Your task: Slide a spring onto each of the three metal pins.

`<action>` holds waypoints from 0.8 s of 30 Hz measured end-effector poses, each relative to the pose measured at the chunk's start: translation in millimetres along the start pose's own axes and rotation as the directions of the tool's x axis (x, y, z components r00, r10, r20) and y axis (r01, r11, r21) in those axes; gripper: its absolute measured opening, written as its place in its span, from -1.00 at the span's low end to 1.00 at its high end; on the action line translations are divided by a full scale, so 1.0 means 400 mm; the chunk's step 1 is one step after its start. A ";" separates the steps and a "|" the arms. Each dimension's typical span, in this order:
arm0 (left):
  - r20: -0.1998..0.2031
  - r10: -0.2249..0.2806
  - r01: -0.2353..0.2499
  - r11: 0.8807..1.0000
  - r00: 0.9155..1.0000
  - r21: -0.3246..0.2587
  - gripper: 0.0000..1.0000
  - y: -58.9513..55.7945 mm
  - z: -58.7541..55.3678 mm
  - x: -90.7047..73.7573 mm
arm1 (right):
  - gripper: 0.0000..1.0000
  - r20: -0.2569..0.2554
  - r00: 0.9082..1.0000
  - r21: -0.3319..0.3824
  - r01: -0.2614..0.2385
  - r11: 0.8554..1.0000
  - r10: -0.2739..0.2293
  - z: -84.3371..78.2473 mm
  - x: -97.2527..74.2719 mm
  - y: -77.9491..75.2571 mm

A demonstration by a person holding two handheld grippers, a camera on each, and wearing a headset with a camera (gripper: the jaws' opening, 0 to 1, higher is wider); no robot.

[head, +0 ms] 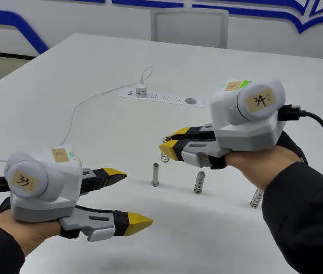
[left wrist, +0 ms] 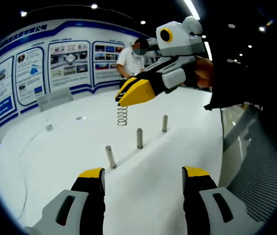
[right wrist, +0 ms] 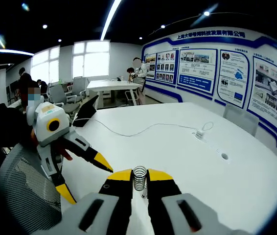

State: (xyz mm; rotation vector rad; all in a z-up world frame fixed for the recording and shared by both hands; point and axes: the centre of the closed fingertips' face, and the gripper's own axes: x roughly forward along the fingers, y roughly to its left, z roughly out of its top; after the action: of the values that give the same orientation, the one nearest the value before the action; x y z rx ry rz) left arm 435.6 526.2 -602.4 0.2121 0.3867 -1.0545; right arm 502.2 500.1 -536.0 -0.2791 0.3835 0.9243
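While the right tool [head: 167,149] is clenched on a small silver coil spring [head: 165,155], its yellow-tipped black jaws pinch the upper end of the coil, so the spring hangs free above the broad white desk [head: 93,137]. Just below it in the head view stands a short bare metal pin [head: 155,174], upright on the desk. The spring is near this pin but apart from it and not threaded over it. To the right of that pin, the middle pin [head: 199,181] already wears a coil along its length. Farther right, partly behind the person's dark sleeve, the end pin [head: 257,197] carries one too. In the left gripper view the three pins form a row running away from the camera, with the bare one nearest. There the held spring dangles beyond the row under the closed yellow tips. The left tool [head: 126,197] is released, with its two jaws spread wide. It is held low at the near left of the desk, well apart from the pins. Across the desk lies a flat white power strip [head: 161,98] with a thin white cable [head: 87,103] trailing off to the left. A pale grey chair [head: 190,25] stands at the far edge.
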 end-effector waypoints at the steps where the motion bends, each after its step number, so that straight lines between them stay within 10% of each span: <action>1: 0.000 0.000 0.000 1.000 1.000 0.001 0.31 0.000 0.000 0.000 | -0.77 0.002 1.000 0.001 0.006 1.000 -0.006 0.001 0.005 -0.005; 24: -0.002 0.005 -0.005 1.000 1.000 -0.009 0.45 0.007 -0.006 0.000 | -0.77 -0.017 0.999 0.042 0.034 0.999 -0.034 -0.044 0.095 -0.037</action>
State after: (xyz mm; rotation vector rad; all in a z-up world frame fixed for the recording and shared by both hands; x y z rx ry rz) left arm 437.7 528.4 -604.7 0.2057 0.3928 -1.0474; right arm 531.4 512.0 -567.4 -0.2542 0.4114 0.8800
